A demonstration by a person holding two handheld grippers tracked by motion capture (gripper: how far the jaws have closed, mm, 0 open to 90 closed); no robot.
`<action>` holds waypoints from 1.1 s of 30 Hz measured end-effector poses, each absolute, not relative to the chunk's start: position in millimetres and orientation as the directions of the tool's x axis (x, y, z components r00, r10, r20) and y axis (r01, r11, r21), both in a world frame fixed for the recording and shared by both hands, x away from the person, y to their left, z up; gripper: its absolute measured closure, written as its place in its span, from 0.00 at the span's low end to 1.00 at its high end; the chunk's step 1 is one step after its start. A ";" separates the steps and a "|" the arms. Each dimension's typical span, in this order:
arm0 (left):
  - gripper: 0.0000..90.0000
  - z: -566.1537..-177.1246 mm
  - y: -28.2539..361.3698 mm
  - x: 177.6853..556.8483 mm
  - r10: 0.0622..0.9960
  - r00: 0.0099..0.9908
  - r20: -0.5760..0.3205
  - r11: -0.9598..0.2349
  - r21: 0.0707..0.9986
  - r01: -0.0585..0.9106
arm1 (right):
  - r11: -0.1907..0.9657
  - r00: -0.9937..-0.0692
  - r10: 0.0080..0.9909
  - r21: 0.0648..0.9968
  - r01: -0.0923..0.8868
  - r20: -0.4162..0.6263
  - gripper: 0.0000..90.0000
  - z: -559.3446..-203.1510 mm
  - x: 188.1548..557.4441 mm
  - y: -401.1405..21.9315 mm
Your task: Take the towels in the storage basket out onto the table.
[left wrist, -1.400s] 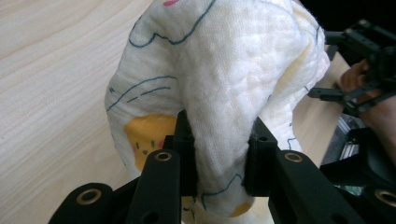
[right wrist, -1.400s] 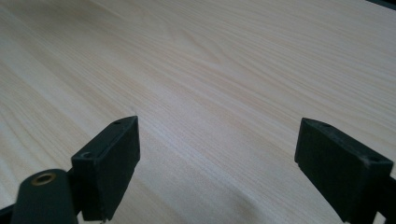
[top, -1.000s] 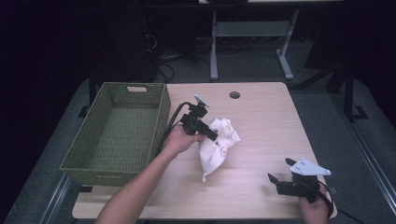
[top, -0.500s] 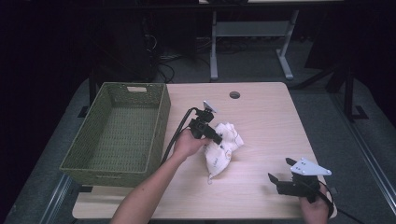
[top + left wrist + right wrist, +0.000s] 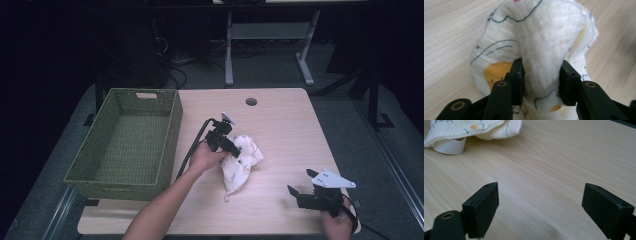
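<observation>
High view: a light wooden table (image 5: 280, 115) carries a green woven basket (image 5: 125, 145) along its left side and a crumpled white cloth (image 5: 242, 162) near its middle, well apart from the basket. The left gripper (image 5: 231, 148), held in the person's left hand (image 5: 202, 157), rests on the near-left part of the cloth; its black cable (image 5: 192, 145) trails back beside the basket wall. The right gripper (image 5: 295, 192) sits at the near right corner of the table, well apart from the cloth, with a grey three-cornered plate (image 5: 331, 178) on top. A small round hole (image 5: 251, 101) lies in the far part of the tabletop.

Left gripper view: both jaws are clamped on a raised fold of the cloth (image 5: 544, 50) (white quilted fabric printed with dark outlines and yellow patches), the fold bulging up between them above the wood grain.

Right gripper view: the jaws stand wide apart over bare wood with nothing between them. The cloth (image 5: 474, 127) lies at the far upper left, draped over a short white roll-like object (image 5: 450, 146) (identity unclear).
</observation>
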State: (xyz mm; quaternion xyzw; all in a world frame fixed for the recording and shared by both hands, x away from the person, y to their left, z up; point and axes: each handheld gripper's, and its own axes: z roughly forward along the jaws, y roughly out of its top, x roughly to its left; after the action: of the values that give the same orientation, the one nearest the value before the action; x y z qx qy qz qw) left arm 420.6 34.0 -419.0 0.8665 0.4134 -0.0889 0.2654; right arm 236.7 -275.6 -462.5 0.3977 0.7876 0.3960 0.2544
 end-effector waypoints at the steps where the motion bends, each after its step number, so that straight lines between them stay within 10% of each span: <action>1: 0.67 -418.9 34.0 420.5 0.668 0.642 -0.375 -0.517 0.387 0.764 | 0.371 -0.554 0.828 0.826 0.425 -0.086 0.15 -462.6 236.7 -275.7; 33: 0.46 -397.9 45.6 411.7 0.637 0.661 -0.398 -0.464 0.487 0.740 | 0.399 -0.573 0.814 0.810 0.430 -0.098 0.15 -464.7 240.8 -274.3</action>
State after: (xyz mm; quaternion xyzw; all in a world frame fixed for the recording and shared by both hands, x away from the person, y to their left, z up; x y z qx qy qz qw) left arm 411.7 45.6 -397.9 0.8517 0.4041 -0.0801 0.3238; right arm 240.8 -274.3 -464.7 0.3893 0.7985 0.3857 0.2491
